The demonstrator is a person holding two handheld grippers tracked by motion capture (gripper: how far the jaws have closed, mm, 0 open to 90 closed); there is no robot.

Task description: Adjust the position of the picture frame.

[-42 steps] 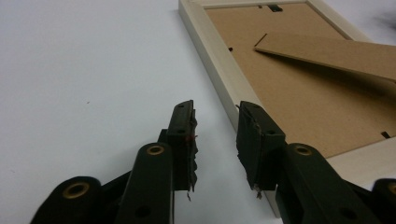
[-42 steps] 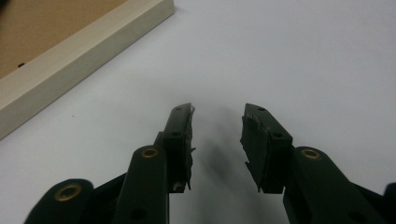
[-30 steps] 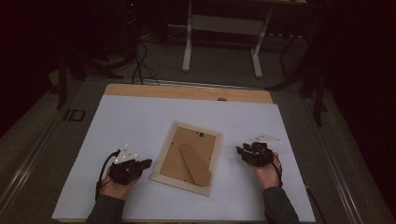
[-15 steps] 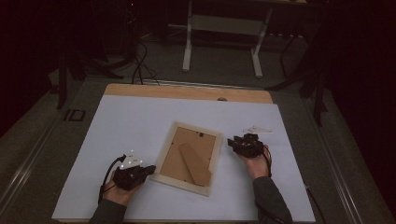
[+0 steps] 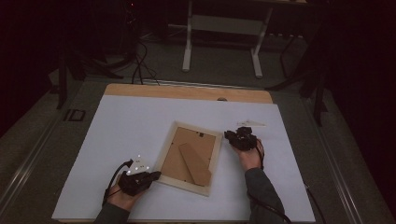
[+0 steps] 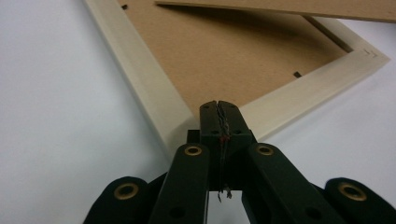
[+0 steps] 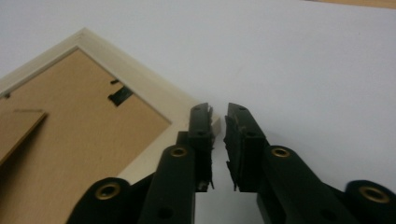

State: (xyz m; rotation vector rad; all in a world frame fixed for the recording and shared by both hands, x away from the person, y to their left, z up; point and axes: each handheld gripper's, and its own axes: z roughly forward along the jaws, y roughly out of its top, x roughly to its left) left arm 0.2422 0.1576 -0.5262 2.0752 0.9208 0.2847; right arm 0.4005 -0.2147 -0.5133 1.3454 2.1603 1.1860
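Flanking face-down picture frame [image 5: 188, 157]: left tool [image 5: 154, 176], right tool [image 5: 229, 136].

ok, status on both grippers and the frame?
Left gripper shut, empty, at frame's near corner. Right gripper just closing, narrow gap, nothing between, at far corner. Picture frame face-down, stand flap up. Nothing in the way.

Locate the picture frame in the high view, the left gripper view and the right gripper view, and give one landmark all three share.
High view: the picture frame lies face down at table centre, between the two hands.
Left gripper view: it spans the upper half, its near corner just ahead of the shut jaw tips.
Right gripper view: it sits at left, one corner beside the left jaw tip.
Shared landmark: the brown easel stand on the frame's back, at top in the left gripper view, far left in the right gripper view.
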